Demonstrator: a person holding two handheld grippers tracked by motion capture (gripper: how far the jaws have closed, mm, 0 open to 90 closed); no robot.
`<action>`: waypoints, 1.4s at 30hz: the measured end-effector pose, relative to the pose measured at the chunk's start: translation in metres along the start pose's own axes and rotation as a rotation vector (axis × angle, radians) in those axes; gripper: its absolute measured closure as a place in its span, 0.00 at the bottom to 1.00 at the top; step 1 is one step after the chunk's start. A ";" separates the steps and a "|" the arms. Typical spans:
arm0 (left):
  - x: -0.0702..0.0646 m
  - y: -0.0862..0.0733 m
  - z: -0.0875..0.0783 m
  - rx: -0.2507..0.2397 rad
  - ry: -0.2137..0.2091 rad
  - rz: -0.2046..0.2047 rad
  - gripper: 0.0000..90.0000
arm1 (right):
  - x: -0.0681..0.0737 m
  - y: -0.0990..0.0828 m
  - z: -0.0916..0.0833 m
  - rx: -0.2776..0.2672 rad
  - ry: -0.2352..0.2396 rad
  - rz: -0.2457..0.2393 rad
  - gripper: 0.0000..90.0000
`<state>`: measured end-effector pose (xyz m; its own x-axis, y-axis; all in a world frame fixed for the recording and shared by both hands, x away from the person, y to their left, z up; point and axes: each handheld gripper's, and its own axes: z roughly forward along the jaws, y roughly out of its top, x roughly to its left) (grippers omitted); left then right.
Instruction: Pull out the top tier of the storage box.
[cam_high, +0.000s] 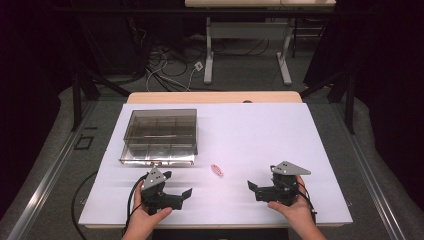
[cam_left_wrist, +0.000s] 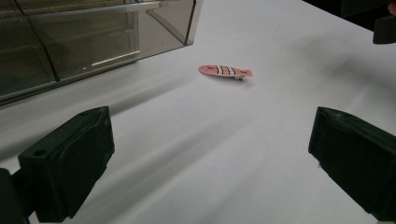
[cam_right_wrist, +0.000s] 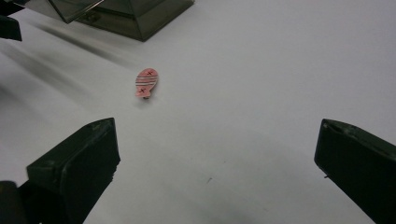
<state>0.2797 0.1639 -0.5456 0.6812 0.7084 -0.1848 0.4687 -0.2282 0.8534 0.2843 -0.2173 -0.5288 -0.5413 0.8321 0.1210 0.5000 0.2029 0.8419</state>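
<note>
A small pink fish-shaped piece with white and dark stripes (cam_high: 217, 170) lies flat on the white table surface (cam_high: 260, 135), between the two grippers and a little beyond them. The same pink fish (cam_left_wrist: 225, 71) lies ahead of the left gripper's jaws, and the pink fish (cam_right_wrist: 146, 82) is ahead and left in the right gripper view. My left gripper (cam_high: 180, 186) is open near the front edge, held by a hand. My right gripper (cam_high: 256, 190) is open too, with nothing between its jaws. Both point inward toward each other.
A smoky transparent box with compartments (cam_high: 161, 136) stands at the back left of the table; its corner (cam_left_wrist: 93, 32) is close beyond the left gripper. Table edges run close in front of both hands. Cables and another table's legs (cam_high: 209, 60) lie on the floor beyond.
</note>
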 end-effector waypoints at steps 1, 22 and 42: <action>0.000 0.000 0.000 0.003 0.004 0.008 0.01 | 0.002 0.001 0.001 0.003 0.003 0.001 0.00; 0.001 0.004 -0.009 -0.008 0.002 0.014 0.01 | 0.036 0.034 0.044 0.083 0.026 -0.053 0.17; 0.006 0.003 -0.013 -0.008 0.015 -0.013 0.02 | 0.056 0.053 0.087 0.140 0.040 -0.073 0.54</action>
<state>0.2776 0.1760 -0.5377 0.6664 0.7214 -0.1882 0.4728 -0.2138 0.8548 0.3390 -0.1152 -0.5234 -0.6048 0.7917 0.0858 0.5465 0.3342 0.7679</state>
